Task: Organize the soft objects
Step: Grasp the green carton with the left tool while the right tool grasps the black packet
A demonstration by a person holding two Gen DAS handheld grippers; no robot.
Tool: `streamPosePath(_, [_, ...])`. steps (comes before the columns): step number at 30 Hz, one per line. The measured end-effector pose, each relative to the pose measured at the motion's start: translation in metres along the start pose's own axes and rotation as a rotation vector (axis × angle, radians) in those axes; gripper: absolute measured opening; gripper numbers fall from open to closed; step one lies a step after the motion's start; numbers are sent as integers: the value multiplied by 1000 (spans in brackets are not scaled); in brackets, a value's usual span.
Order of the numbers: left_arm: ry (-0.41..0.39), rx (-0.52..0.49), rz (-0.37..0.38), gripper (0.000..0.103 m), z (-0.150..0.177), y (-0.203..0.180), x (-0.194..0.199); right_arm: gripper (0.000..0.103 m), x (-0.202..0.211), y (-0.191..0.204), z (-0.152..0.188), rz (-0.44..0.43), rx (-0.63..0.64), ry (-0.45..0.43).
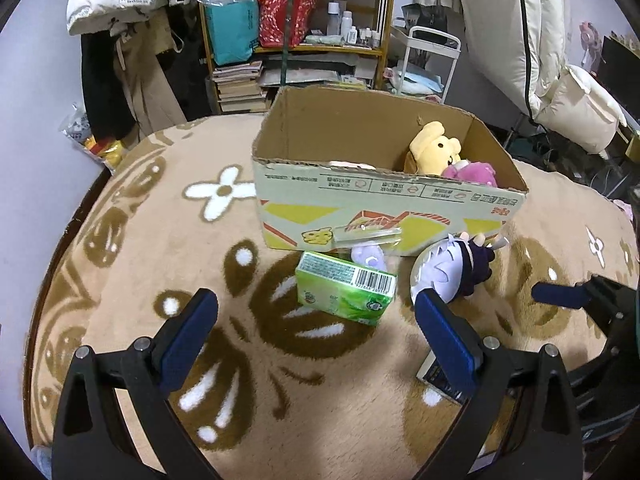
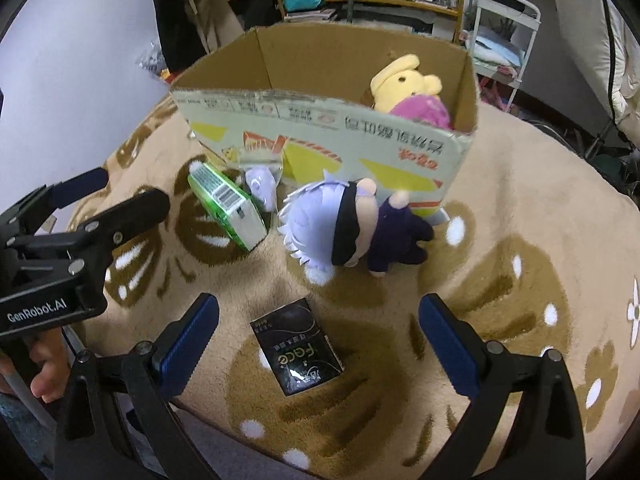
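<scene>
An open cardboard box [image 1: 360, 208] [image 2: 328, 140] stands on the beige blanket and holds a yellow bear plush [image 1: 434, 150] [image 2: 404, 80] and a pink plush [image 1: 476, 172] [image 2: 422, 112]. In front of it lie a white-haired doll in dark clothes [image 2: 344, 228] [image 1: 452, 268], a small lilac plush [image 2: 262, 186] [image 1: 368, 256], a green tissue pack [image 1: 346, 288] [image 2: 230, 210] and a black box [image 2: 298, 352]. My left gripper [image 1: 316, 320] is open, just short of the green pack. My right gripper [image 2: 318, 324] is open above the black box, short of the doll.
A clear plastic packet [image 1: 366, 236] leans on the box front. The blanket [image 1: 160, 240] covers a round table. Behind stand a shelf [image 1: 296, 20] with bags and bottles, hanging coats [image 1: 120, 40] and a white cart [image 1: 432, 60]. The other gripper shows at each view's edge [image 2: 80, 216].
</scene>
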State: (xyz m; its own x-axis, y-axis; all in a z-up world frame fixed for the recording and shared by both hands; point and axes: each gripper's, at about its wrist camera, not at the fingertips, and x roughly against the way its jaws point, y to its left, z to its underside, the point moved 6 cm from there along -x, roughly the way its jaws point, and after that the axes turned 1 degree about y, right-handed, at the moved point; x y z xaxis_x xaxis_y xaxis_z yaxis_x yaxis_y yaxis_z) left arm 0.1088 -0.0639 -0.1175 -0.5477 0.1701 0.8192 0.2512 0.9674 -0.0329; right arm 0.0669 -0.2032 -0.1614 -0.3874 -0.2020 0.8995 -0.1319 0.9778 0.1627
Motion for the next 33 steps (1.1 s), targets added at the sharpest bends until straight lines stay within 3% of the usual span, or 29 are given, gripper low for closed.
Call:
streamPosePath(5, [26,-7,10,98,-1,-3,-15,98,-16,3,5,-1,14,67])
streamPosePath(17, [93,-23,8,98,6,-8,-48,97,-46,11,13,2,36,170])
streamPosePath(20, [103,-30,12,98,7,-10,-55,82,-56,14,17,3,42,212])
streamPosePath(22, [110,-34,10,98,8,-11,-59,78,-62,15,19,6,41,233])
streamPosePath(27, [118,-43,-2,98,9,-14,-69,42,-71,17,20,-2,38,258])
streamPosePath(33, [110,-44,-19,97,7,-15,-75,42,-73,14,20,-3,31,263])
